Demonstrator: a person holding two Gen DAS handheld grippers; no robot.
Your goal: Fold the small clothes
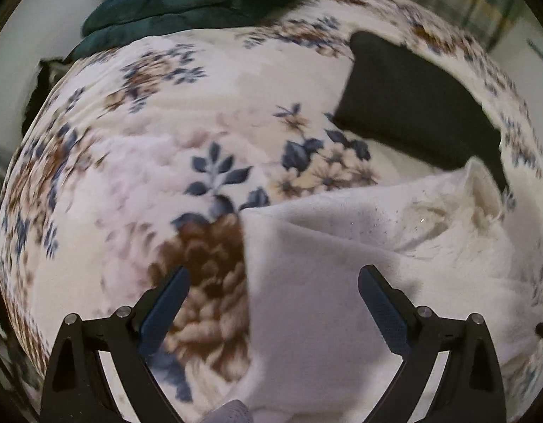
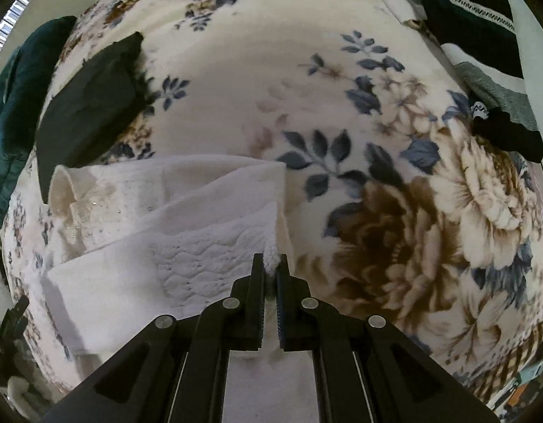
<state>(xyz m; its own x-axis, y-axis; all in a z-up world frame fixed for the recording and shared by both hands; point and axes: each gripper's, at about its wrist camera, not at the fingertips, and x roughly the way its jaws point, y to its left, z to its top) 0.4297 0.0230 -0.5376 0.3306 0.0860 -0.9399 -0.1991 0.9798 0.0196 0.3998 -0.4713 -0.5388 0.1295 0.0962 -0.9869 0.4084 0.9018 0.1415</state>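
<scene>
So the white garment (image 2: 172, 232) was sitting on the floral blanket (image 2: 236, 81), partway folded by the look of it; one layer was already doubled over the rest, but the collar end on the far side was bunched up, so I'd say there was at least another fold to go. A black piece (image 2: 88, 105) lay just past it, looked folded flat already, though the view was too blurry to be sure; more dark clothes (image 2: 500, 130) waited at the right edge.

Right gripper (image 2: 270, 268) was low over the blanket, fingers pressed together, pinching the garment's near corner; left gripper (image 1: 273, 282) hovered above the garment's edge, fingers spread wide, gripping nothing.
</scene>
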